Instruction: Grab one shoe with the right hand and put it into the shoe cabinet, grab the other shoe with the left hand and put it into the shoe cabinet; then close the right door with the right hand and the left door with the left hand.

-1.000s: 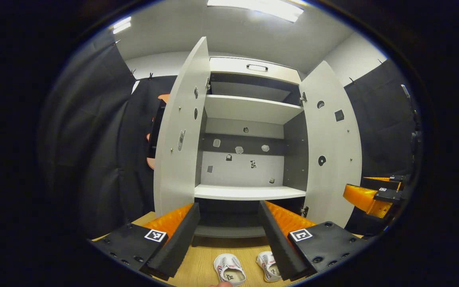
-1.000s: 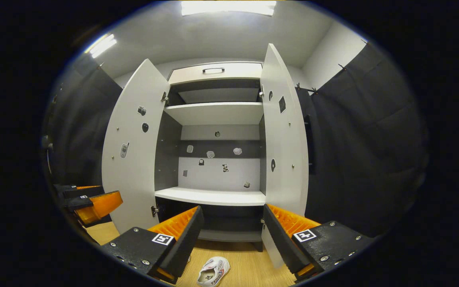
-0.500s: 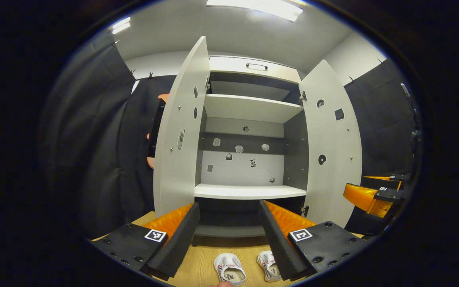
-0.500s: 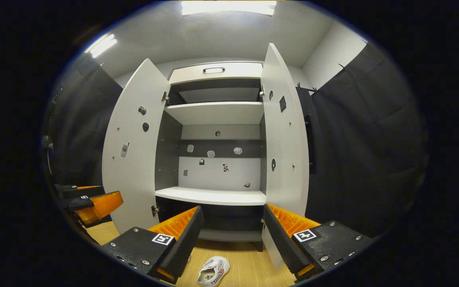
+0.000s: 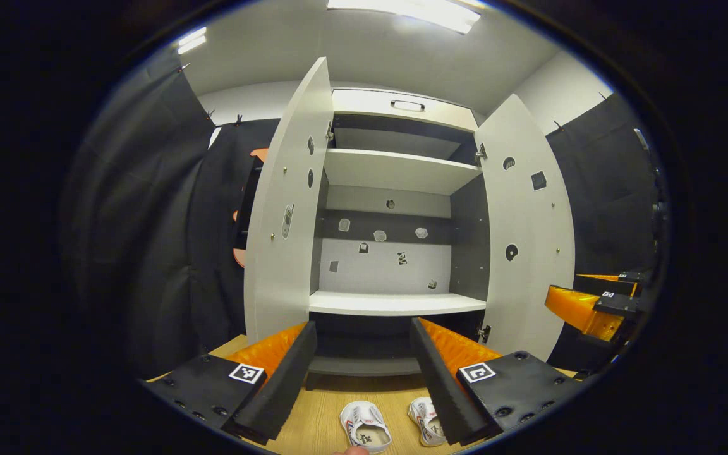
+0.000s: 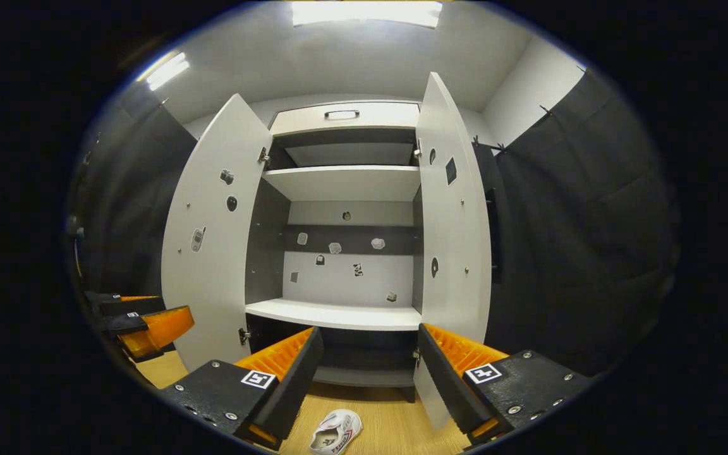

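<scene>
Bright ceiling lights (image 5: 405, 12), sharp ctr, fisheye-warped edges

From my remote seat, the shoe cabinet (image 5: 395, 170) stood wide open, pale grey, with its left door (image 5: 285, 208) and right door (image 5: 528, 234) both swung out toward me. Its middle shelf (image 5: 395, 304) was bare and white, and small stickers dotted the back panel (too small to make out). Down on the wooden floor just in front of the cabinet lay the two shoes, white with red and blue trim: the left shoe (image 5: 365, 428) and the right shoe (image 5: 425, 422) side by side, openings up. In the right gripper view, one shoe (image 6: 336, 432) lay tilted on the floor.
</scene>
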